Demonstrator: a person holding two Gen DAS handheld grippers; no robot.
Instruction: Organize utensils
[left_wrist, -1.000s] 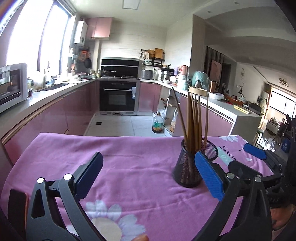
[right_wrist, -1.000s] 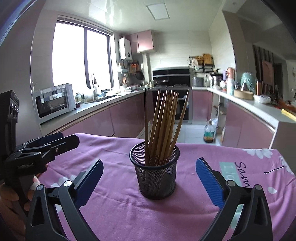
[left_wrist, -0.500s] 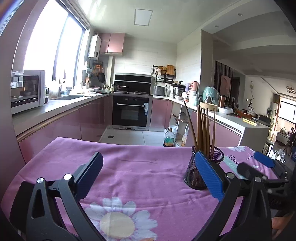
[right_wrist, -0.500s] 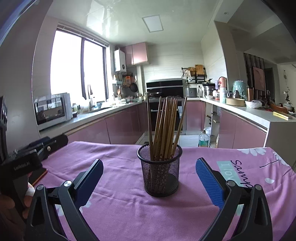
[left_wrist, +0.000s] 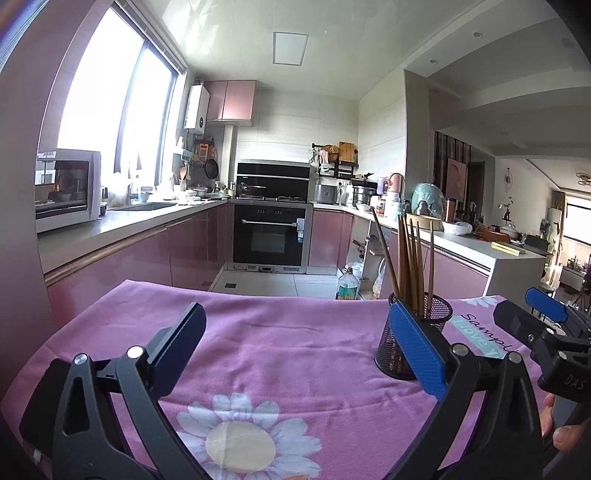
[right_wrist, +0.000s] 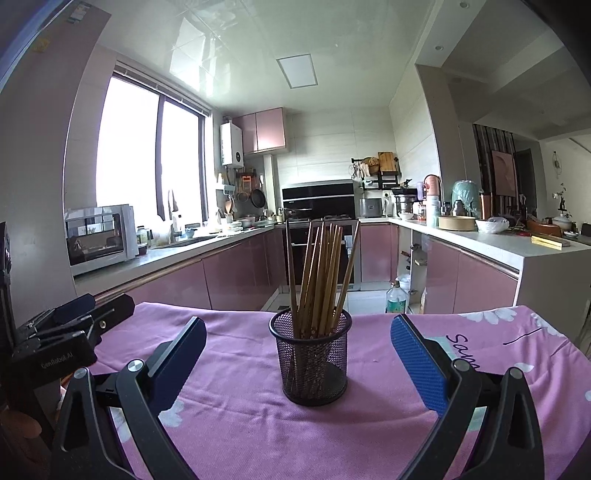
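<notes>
Chopsticks (left_wrist: 410, 266) upright in mesh cup (left_wrist: 413, 343) behind left gripper's (left_wrist: 301, 354) spread fingers (left_wrist: 417, 350).

The cup (right_wrist: 310, 360) is black wire mesh, matt and see-through. The chopsticks (right_wrist: 320, 280) look like smooth brown wood. A soft pink cloth (right_wrist: 240, 391), printed with daisies, covers the desk. Each claw (right_wrist: 298, 354) has matt black plastic arms and ribbed blue pads (right_wrist: 419, 367). The cabinets (right_wrist: 236, 273) are glossy pink.

left hand-held gripper (left_wrist: 299, 354) agape, right hand-held gripper (right_wrist: 299, 354) agape, both empty
</notes>
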